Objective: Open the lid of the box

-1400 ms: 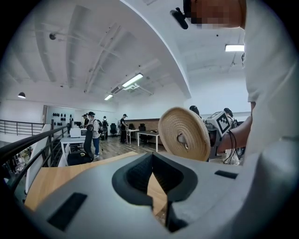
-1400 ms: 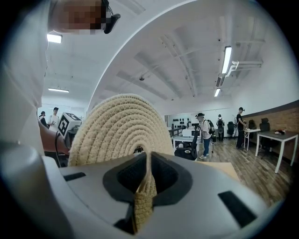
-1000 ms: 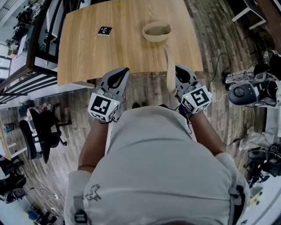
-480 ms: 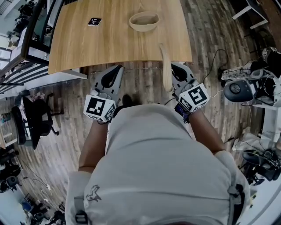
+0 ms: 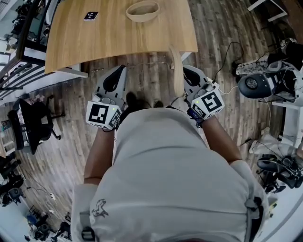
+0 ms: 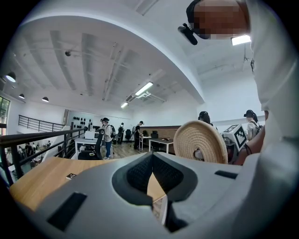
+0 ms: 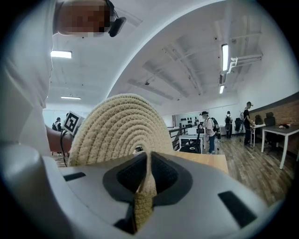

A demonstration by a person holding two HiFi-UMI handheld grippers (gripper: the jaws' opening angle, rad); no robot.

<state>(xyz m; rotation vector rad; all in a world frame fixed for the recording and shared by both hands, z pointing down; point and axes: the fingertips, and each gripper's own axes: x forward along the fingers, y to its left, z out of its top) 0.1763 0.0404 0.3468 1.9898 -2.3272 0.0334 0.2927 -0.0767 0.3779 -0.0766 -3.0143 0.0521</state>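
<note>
One box, one lid (woven), two tongs, one marker tile

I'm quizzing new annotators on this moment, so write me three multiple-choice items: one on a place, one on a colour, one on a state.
1. The woven basket sits: A on the wooden table; B on the floor; C on a chair.
2. The woven lid is: A blue; B beige; C black.
3. The right gripper is: A open and empty; B out of view; C shut on the woven lid.
Key: A, the basket rests on the tabletop; B, its rope coils are beige; C, the lid's edge is pinched between the jaws.
</note>
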